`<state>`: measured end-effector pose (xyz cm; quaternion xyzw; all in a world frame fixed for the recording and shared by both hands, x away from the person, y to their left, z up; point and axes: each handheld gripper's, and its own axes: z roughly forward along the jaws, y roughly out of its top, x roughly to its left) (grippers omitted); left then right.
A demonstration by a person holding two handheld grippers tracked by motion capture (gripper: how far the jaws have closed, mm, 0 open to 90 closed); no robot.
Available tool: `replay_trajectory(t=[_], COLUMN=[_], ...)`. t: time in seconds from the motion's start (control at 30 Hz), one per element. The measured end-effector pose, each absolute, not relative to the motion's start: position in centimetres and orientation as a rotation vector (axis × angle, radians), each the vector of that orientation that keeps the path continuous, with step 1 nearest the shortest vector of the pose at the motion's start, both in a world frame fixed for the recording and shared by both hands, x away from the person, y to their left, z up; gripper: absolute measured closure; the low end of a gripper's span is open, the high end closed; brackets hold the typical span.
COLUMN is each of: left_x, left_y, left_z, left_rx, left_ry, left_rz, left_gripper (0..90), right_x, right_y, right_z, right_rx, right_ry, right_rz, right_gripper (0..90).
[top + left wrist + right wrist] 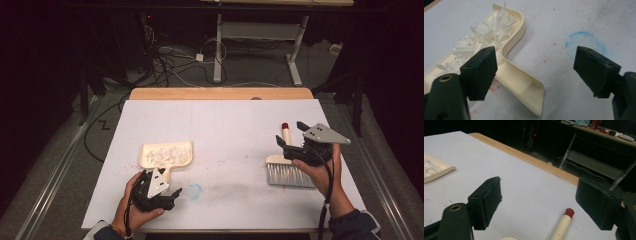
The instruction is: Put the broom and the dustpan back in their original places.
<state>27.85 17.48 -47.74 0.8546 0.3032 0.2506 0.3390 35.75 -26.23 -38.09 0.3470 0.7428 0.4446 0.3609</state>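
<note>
Our right gripper (292, 134), jaws wide apart and holding nothing, hangs just above the cream plastic brush with grey bristles (289, 170); its red-tipped handle (564, 223) points away from us. The left gripper (157, 192) (also open) waits beside the cream dustpan full of white scraps (166, 154).

A dim room – grey carpet floor (60, 150), tangled cables (165, 62) beyond the white-topped table (225, 120), a metal-legged desk (260, 30) behind

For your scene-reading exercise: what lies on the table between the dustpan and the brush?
In the high view, no object lies between the dustpan and the brush, just the white table with a faint blue ring and grey smudges.
</note>
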Motion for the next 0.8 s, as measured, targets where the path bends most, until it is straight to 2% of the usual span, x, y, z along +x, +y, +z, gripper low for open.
replay_trajectory(t=[0.8], left_x=[27.8], left_y=[17.4], left_z=[-47.8], left_rx=[2.238], left_ry=[0.768], left_rz=[0.649], left_gripper=[18.7], right_x=[33.0], right_y=[-26.4], right_z=[-37.6], right_rx=[0.812], right_ry=[1.940], right_rz=[1.106], right_gripper=[21.4])
